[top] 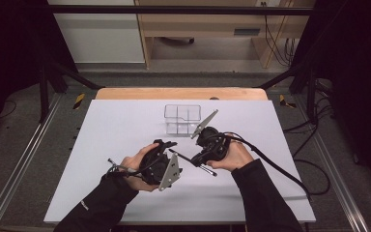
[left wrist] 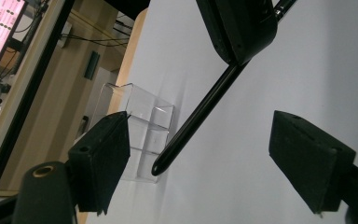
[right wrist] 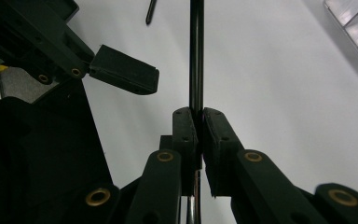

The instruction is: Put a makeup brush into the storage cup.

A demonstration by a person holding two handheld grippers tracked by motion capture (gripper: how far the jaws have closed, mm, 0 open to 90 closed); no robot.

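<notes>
Handover of a black pen [top: 192, 160] at the centre of the high view. Your right claw [right wrist: 196, 122] is clamped on the pen's shaft, jaws pressed flat against it from both sides. Your left claw [left wrist: 200, 154] stands wide open, with the pen's rounded tip lying between its two pads but touching neither.

To do this step well, bring the left claw forward so that the shaft sits squarely across both pads before you close. Keep the right claw clamped until the left has a firm hold, since a thin, smooth shaft will likely slip or pivot if it is pinched near its very end. Grip well back from the tip.

The left gripper view shows the gap on either side of the pen, and the clear divided box [left wrist: 140, 135] standing on the white counter [left wrist: 279, 84] beyond the tip, left of centre. The right gripper view shows the clamp itself in the lower middle and one left-claw pad [right wrist: 125, 69] at upper left, beside the shaft but apart from it. The high view places the box [top: 182, 119] above both hands, well clear of the pen.
</notes>
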